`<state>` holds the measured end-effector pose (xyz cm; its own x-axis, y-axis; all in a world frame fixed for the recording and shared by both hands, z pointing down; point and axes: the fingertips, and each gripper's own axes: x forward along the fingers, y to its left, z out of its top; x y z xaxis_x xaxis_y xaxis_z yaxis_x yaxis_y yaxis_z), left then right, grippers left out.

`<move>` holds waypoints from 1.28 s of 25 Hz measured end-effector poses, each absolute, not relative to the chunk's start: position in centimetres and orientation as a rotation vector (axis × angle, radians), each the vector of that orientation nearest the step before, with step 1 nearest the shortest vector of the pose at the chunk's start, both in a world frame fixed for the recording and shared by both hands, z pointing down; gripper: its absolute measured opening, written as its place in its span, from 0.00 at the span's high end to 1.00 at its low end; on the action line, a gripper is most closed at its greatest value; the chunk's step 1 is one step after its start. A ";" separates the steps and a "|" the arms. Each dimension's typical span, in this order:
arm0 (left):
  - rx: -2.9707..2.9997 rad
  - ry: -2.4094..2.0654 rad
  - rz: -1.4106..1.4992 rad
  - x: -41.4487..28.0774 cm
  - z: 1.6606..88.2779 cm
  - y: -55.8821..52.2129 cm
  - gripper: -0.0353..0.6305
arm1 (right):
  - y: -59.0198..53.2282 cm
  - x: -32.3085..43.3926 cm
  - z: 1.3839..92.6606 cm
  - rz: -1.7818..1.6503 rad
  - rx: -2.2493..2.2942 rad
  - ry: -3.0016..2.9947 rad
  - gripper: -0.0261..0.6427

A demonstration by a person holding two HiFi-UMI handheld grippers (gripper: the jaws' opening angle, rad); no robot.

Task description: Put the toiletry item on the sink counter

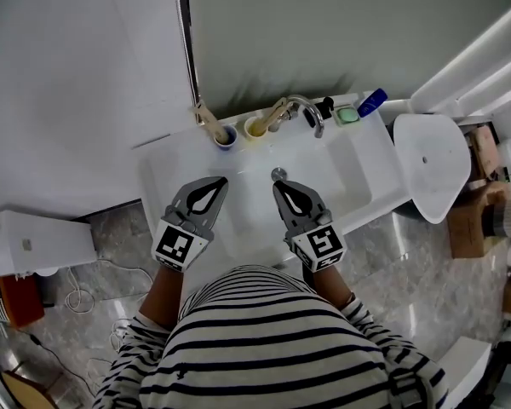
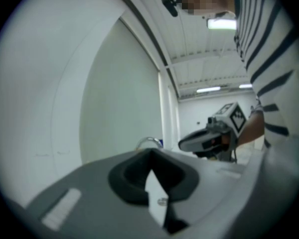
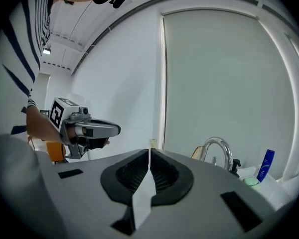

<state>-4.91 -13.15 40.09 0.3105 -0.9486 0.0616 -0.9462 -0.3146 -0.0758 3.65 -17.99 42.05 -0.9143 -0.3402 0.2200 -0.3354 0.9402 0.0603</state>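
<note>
In the head view the left gripper (image 1: 218, 180) and the right gripper (image 1: 278, 184) sit side by side in the lower middle of the frame, over the basin of the white sink counter (image 1: 166, 164). In each gripper view the jaws are pressed together with nothing between them. The nearest toiletry item is a blue-rimmed cup (image 1: 226, 136), which stands on the counter's back edge just above the left gripper's tip in the frame and clear of it. A tan handle (image 1: 208, 118) leans out of this cup to the upper left. To its right a yellow cup (image 1: 255, 127) holds another tan handle. Further right along the back edge are the faucet (image 1: 305, 109), a black pump (image 1: 324, 107), a pale green block (image 1: 347, 116) and a blue bottle (image 1: 371, 102)
</note>
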 end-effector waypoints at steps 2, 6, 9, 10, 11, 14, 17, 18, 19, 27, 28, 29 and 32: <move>-2.556 1.794 -0.116 -4.3 39.9 -12.6 0.94 | -17.7 3.7 41.9 -0.032 0.509 -2.877 0.94; -2.585 1.765 -0.082 -3.4 39.4 -11.8 0.94 | -17.0 3.9 41.8 -0.035 0.489 -2.888 0.94; -2.601 1.767 -0.094 -3.3 39.9 -11.4 0.94 | -16.9 4.0 41.8 -0.036 0.493 -2.888 0.94; -2.604 1.764 -0.089 -3.2 39.8 -11.3 0.94 | -16.9 4.1 41.9 -0.035 0.495 -2.888 0.94; -2.606 1.762 -0.080 -3.1 39.8 -11.3 0.94 | -16.8 4.1 41.9 -0.035 0.496 -2.888 0.94; -2.614 1.758 -0.073 -2.9 40.0 -11.0 0.94 | -16.7 4.2 42.0 -0.035 0.493 -2.884 0.94; -2.621 1.762 -0.072 -2.8 40.1 -11.0 0.94 | -16.8 4.1 42.0 -0.040 0.488 -2.875 0.94; -2.622 1.766 -0.071 -2.8 40.1 -11.0 0.94 | -16.8 4.0 42.0 -0.045 0.482 -2.875 0.95; -2.623 1.770 -0.069 -2.8 40.2 -11.0 0.94 | -16.8 3.9 42.0 -0.048 0.477 -2.876 0.95; -2.621 1.795 -0.060 -3.3 40.4 -11.1 0.94 | -16.9 3.4 42.0 -0.065 0.461 -2.877 0.95; -2.621 1.795 -0.062 -3.3 40.5 -11.1 0.94 | -16.9 3.4 42.0 -0.067 0.459 -2.877 0.95; -2.620 1.795 -0.063 -3.4 40.5 -11.1 0.94 | -16.9 3.3 42.0 -0.067 0.456 -2.878 0.95; -2.621 1.796 -0.064 -3.4 40.6 -11.2 0.94 | -16.9 3.2 42.1 -0.061 0.452 -2.879 0.95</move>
<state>-3.42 -11.24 40.63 0.3606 -0.9312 0.0538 -0.9327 -0.3607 0.0079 3.20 -16.91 42.07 -0.9269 -0.3071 0.2158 -0.2976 0.9517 0.0757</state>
